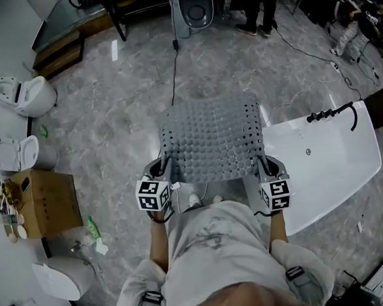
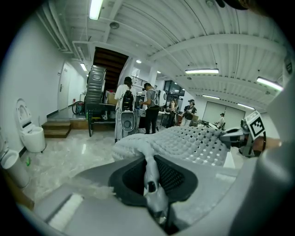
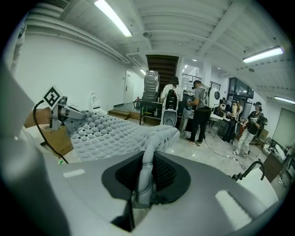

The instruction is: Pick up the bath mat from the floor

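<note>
bath mat (image 1: 211, 138) stretched crosswise, near corners pinched by left gripper (image 1: 161, 173) and right gripper (image 1: 266, 168), rest extending away from person.

Pale grey short-sleeved T-shirt (image 1: 214, 245) with a faint dark print, grey shoulder straps (image 1: 148, 302) with dark buckles, two grey plastic tools (left hand-held gripper (image 1: 161, 165), right hand-held gripper (image 1: 263, 164)), each bearing a cube of black-and-white square markers (image 1: 153, 194), dark ribbed pads (image 2: 173, 177) lining the jaws.

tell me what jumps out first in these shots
A grey perforated rubber bath mat is held spread at centre, its near corners pinched in the left tool and the right tool. A white bathtub lies to its right, white toilets at left.
</note>
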`<move>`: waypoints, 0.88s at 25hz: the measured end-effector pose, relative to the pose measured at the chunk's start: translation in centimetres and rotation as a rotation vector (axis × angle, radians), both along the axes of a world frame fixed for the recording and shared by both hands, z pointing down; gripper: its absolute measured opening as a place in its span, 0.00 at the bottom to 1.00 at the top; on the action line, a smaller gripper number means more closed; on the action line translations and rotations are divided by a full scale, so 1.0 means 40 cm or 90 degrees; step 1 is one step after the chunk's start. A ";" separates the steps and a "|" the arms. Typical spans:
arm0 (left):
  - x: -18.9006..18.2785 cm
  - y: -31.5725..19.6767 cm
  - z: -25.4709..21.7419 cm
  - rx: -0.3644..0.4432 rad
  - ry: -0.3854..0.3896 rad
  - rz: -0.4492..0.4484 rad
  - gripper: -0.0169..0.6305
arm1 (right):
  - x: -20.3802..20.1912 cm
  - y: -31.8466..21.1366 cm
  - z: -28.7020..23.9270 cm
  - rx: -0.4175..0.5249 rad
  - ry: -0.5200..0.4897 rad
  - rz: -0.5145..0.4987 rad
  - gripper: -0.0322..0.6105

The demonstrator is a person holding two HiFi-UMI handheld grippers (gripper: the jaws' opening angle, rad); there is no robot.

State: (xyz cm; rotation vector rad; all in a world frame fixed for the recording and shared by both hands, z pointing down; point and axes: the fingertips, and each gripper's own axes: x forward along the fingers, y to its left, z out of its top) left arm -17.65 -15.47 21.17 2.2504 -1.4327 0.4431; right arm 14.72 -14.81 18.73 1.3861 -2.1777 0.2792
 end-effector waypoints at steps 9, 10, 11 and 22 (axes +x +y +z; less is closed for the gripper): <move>-0.008 -0.019 -0.006 0.003 0.000 -0.001 0.10 | -0.008 -0.021 -0.007 0.004 -0.001 0.000 0.10; -0.007 -0.019 -0.006 0.004 0.000 -0.001 0.10 | -0.009 -0.022 -0.009 0.005 -0.001 0.000 0.10; -0.006 -0.019 -0.007 0.005 0.001 -0.002 0.10 | -0.009 -0.023 -0.010 0.006 -0.001 -0.001 0.10; -0.017 -0.010 -0.009 0.004 0.003 -0.002 0.10 | -0.021 -0.015 -0.020 0.012 0.004 -0.006 0.10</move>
